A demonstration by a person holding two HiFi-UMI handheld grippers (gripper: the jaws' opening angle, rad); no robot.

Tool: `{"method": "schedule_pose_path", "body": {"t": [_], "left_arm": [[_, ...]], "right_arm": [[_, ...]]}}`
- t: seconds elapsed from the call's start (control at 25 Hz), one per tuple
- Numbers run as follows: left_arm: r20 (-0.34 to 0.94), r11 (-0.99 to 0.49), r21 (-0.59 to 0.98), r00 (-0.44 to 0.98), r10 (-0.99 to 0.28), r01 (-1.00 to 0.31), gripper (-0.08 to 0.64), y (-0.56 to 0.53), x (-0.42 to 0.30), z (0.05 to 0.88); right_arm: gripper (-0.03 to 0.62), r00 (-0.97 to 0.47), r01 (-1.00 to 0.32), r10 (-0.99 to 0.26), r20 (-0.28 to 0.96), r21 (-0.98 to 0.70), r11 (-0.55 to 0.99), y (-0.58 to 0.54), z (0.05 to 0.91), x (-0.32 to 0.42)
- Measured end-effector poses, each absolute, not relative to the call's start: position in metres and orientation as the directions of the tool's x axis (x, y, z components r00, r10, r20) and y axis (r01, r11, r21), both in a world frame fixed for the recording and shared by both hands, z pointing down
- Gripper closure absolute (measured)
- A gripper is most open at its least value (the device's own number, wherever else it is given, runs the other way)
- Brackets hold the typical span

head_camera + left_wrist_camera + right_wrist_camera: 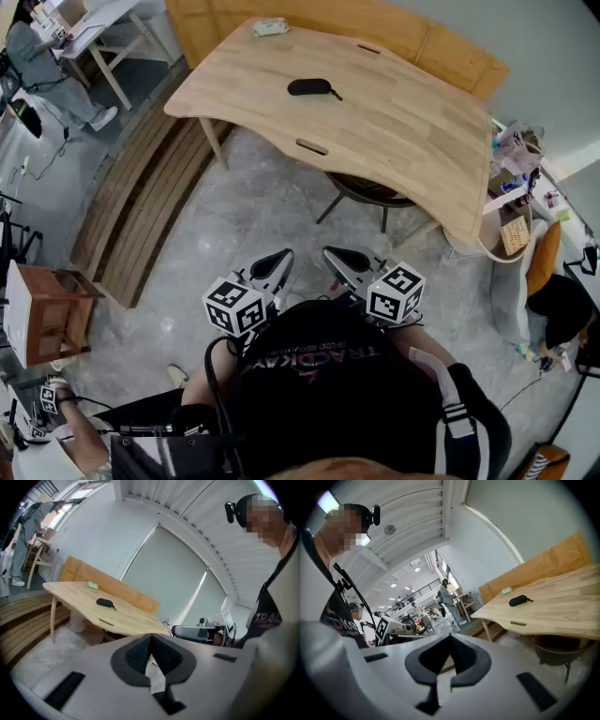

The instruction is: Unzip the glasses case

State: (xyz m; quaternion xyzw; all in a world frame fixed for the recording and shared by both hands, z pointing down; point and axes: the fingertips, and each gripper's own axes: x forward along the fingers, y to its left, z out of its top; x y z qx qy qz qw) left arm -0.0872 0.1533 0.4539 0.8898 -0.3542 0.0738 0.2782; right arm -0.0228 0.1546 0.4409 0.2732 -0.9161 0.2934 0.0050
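- Jaws pressed together with nothing between them: left hand-held gripper, right hand-held gripper.
- The glasses case lies on the desk at 12 o'clock, well apart from both.

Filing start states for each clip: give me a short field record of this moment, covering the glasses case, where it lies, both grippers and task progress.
Glasses case: dark, lying flat, looks closed; zip too small to make out
Location: on the wooden table, well apart from both grippers
Left gripper: shut, empty, close to the person's body, short of the table
Right gripper: shut, empty, beside the left one
Other items: small pale object near the table's far edge; stool under the table
Progress: not started, case untouched
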Motion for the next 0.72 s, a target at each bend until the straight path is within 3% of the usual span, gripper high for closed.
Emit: {"method": "schedule_pose_path", "body": {"t": [0.72], "left_arm": [[0.331,-0.588,0.451,0.738,-0.588,-0.671,0.548,0.1548,-0.0898,0.4533]], "right_arm": [[0.577,-0.875,-0.452,-0.465,0.132,-0.566,0.690,0.1579,0.4369,-0.0298]]}}
